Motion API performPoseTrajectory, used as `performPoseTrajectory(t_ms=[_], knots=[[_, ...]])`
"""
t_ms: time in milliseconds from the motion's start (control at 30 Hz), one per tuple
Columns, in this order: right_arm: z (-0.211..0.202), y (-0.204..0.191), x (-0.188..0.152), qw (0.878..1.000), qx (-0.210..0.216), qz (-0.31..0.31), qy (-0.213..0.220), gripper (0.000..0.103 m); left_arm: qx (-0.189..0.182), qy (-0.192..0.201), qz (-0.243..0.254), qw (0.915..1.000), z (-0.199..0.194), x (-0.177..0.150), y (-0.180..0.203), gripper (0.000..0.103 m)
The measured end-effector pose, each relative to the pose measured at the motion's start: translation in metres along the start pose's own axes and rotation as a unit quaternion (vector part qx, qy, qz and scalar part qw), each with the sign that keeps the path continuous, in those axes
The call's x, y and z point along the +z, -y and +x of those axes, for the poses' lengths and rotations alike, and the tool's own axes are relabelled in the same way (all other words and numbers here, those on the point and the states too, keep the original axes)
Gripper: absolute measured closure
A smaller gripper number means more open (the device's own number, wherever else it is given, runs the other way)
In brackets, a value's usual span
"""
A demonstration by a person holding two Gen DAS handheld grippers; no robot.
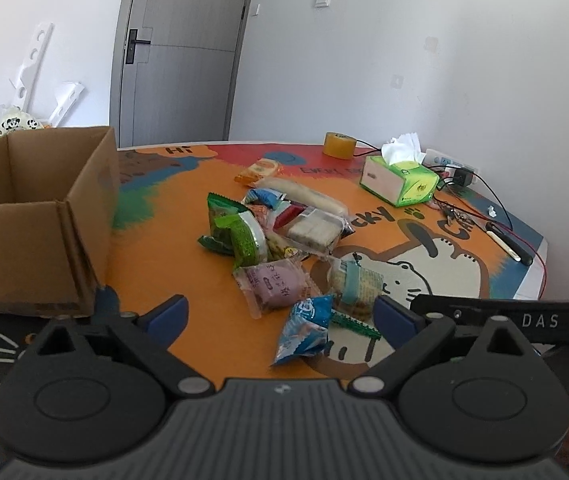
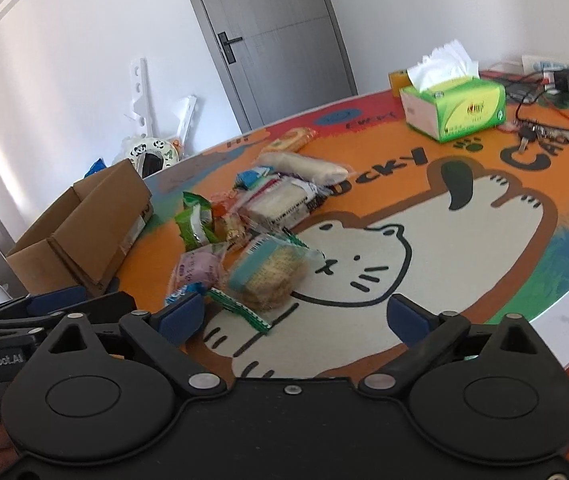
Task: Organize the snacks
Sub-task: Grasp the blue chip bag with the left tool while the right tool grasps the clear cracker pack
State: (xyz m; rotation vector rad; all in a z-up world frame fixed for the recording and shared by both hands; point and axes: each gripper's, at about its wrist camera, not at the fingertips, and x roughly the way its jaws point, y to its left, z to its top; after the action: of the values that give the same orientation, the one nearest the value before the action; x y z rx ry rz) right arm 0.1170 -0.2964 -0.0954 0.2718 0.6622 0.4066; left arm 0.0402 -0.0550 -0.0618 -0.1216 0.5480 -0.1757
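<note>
A heap of wrapped snacks (image 1: pixel 280 224) lies mid-table on an orange cat-print mat. Nearest me are a pink packet (image 1: pixel 276 284), a blue packet (image 1: pixel 306 330) and a teal-banded cracker pack (image 1: pixel 354 284). An open cardboard box (image 1: pixel 36 208) stands left of the heap. My left gripper (image 1: pixel 282 314) is open just short of the blue packet, its pads touching nothing. My right gripper (image 2: pixel 296 316) is open too, over the cat drawing beside the cracker pack (image 2: pixel 272 276) and a green wrapper strip (image 2: pixel 240 310). The pink packet (image 2: pixel 198 270) and box (image 2: pixel 96 224) sit further left.
A green tissue box (image 1: pixel 400 180), a tape roll (image 1: pixel 338 145), a power strip with cables (image 1: pixel 450 164) and a black-and-white pen (image 1: pixel 508 244) occupy the far right. The table's white edge (image 2: pixel 564 320) runs close on the right. A door and wall lie behind.
</note>
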Motion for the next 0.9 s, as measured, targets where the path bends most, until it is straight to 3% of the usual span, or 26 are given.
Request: performPoseTrajectory(t_ms=[167, 267, 400, 667, 900], knots=[[0.011, 0.007, -0.001, 1.0, 0.022, 0.018, -0.011, 0.024, -0.002, -0.016, -0.012, 0.9998, 0.016, -0.002, -0.004, 0.017], [0.018, 0.007, -0.001, 0.999, 0.029, 0.025, -0.02, 0.029, -0.013, -0.021, -0.013, 0.9996, 0.024, -0.003, -0.003, 0.023], [0.025, 0.009, 0.0, 0.999, 0.035, 0.031, -0.023, 0.03, -0.015, -0.034, -0.009, 0.9993, 0.036, -0.005, 0.0, 0.03], [0.036, 0.003, 0.004, 0.999, 0.033, 0.026, -0.024, 0.03, -0.012, -0.048, -0.005, 0.9988, 0.05, -0.009, -0.003, 0.073], [0.05, -0.009, 0.009, 0.999, 0.036, 0.019, -0.026, 0.027, -0.01, -0.041, -0.025, 0.9988, 0.045, -0.002, -0.016, 0.076]])
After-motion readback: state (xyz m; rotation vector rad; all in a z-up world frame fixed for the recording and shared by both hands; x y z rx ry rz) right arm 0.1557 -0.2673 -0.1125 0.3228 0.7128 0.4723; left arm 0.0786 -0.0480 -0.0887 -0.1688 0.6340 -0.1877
